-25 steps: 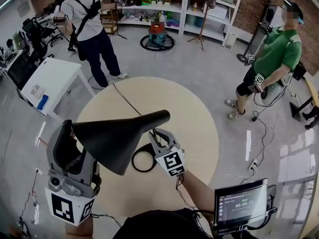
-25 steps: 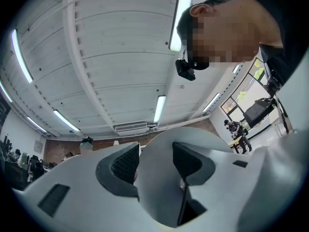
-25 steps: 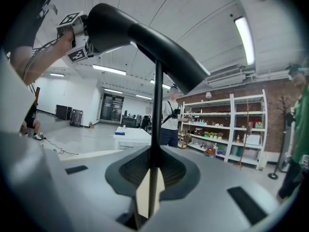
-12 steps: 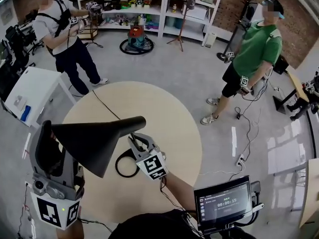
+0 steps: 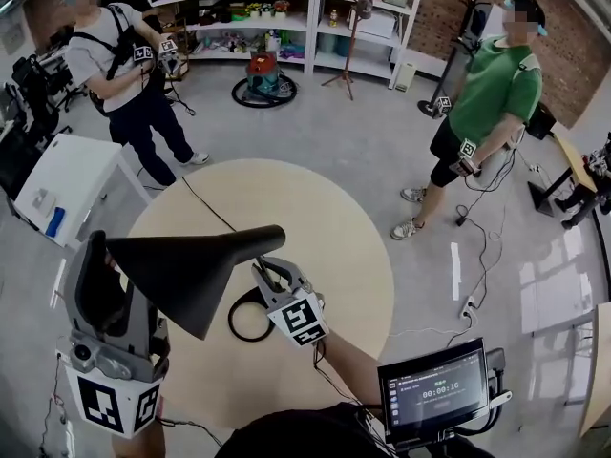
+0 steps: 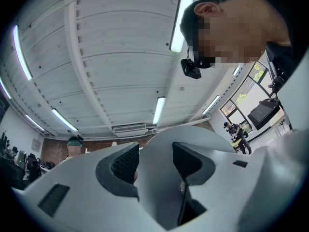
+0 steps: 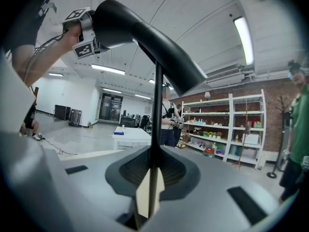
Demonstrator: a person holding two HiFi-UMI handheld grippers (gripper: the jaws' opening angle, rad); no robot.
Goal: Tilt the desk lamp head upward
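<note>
Since nothing's really budged over the last second, the left hand-held gripper [image 6: 150, 166] is clenched on the rim of the lamp head [image 5: 191, 265], which hangs over the desk [image 5: 334, 237]. Just past it, the right hand-held gripper [image 7: 152, 178] pinches the stem [image 7: 155, 110]. I'd say the upward tilt is set up but barely started.

The lamp head [image 5: 186, 275], left gripper [image 5: 103, 284], right gripper [image 5: 269, 271] and worktop [image 5: 334, 237] all sit slightly further left in the head view than a second ago. The person in white [image 5: 110, 51] has turned round.
</note>
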